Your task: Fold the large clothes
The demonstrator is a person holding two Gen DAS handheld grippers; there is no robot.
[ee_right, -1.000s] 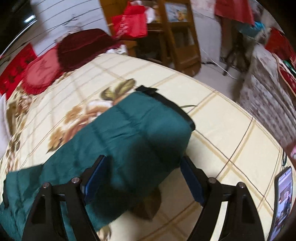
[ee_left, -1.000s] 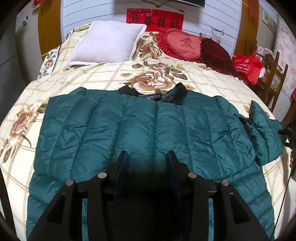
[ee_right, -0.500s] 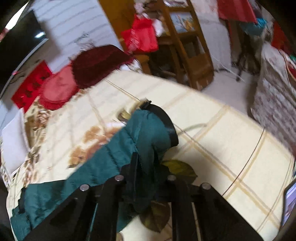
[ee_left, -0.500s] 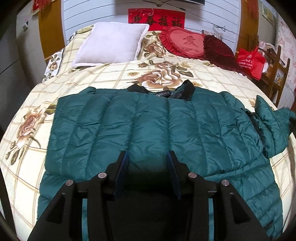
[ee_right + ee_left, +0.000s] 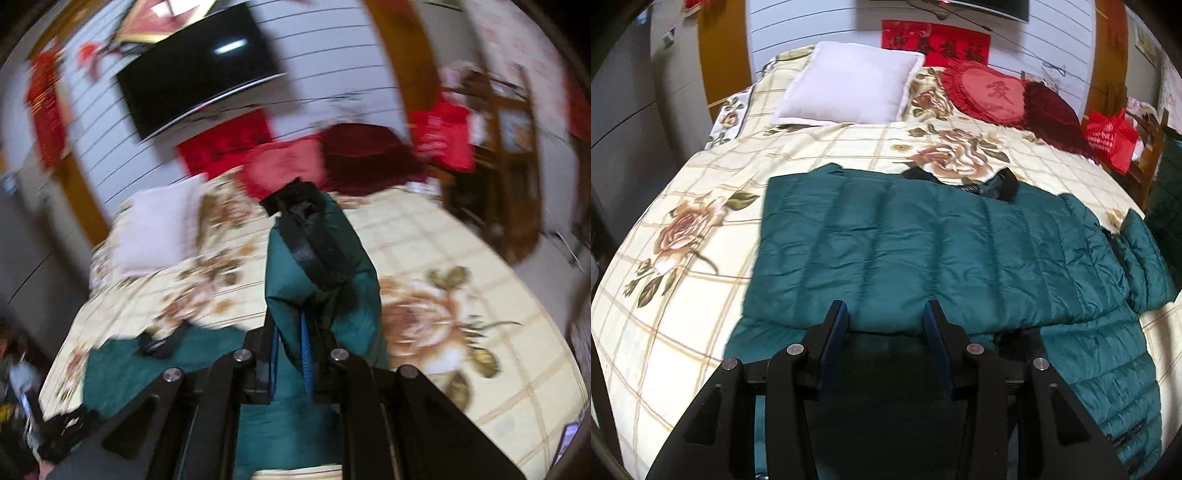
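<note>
A dark green quilted jacket (image 5: 923,251) lies spread across the flowered bed (image 5: 683,314), black collar (image 5: 1001,184) toward the pillows. My left gripper (image 5: 884,310) hovers open over its near folded edge, nothing pinched between the blue pads. My right gripper (image 5: 291,332) is shut on the jacket's right sleeve (image 5: 321,266) and holds it up off the bed, black cuff (image 5: 299,199) pointing away from me. The right wrist view is blurred. In the left wrist view the sleeve (image 5: 1145,258) climbs out of frame at the right edge.
A white pillow (image 5: 849,88), a red heart cushion (image 5: 990,92) and a dark red cushion (image 5: 1052,114) sit at the head of the bed. A red bag (image 5: 1108,140) and wooden furniture (image 5: 509,184) stand beside the bed on the right. A TV (image 5: 199,70) hangs on the wall.
My right gripper closed on the sleeve end and swung it up off the bed, rolling as it rose. My left gripper drew back toward the jacket's near edge.
</note>
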